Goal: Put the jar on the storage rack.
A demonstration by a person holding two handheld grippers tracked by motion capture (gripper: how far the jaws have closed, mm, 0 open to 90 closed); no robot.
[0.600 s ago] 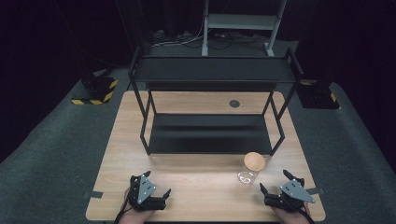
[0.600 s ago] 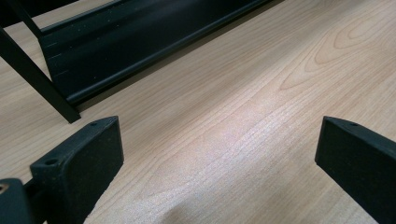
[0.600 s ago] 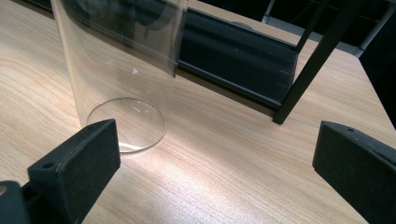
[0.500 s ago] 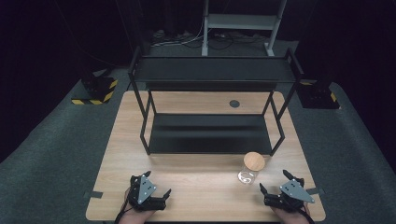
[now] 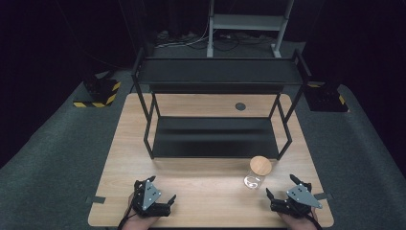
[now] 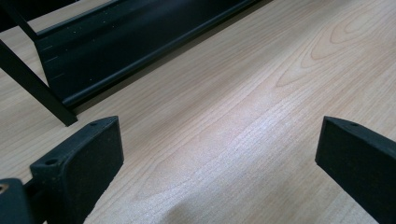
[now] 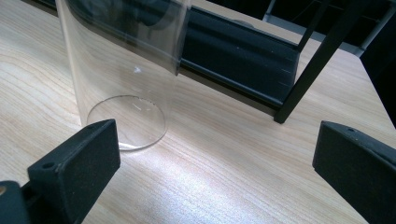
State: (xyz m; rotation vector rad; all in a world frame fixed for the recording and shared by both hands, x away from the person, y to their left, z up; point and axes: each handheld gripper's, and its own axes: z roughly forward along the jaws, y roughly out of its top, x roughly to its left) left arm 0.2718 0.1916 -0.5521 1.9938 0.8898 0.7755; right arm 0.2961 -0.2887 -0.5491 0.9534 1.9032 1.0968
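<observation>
A clear glass jar (image 5: 257,173) with a round wooden lid stands upright on the wooden table (image 5: 210,191), just in front of the rack's right front leg. In the high view my right gripper (image 5: 281,187) rests near the table's front right corner, a little to the right of the jar and nearer the edge. It is open and holds nothing. In the right gripper view the jar (image 7: 125,70) rises just beyond the left jaw, outside the open gap of the right gripper (image 7: 215,140). My left gripper (image 5: 162,189) sits open at the front left, and the left gripper (image 6: 215,140) has bare wood between its jaws.
A black two-shelf metal rack (image 5: 218,129) spans the middle and back of the table, its lower shelf (image 6: 121,42) just ahead of the left gripper. A small dark disc (image 5: 240,106) is set in the tabletop behind the rack. Dark floor surrounds the table.
</observation>
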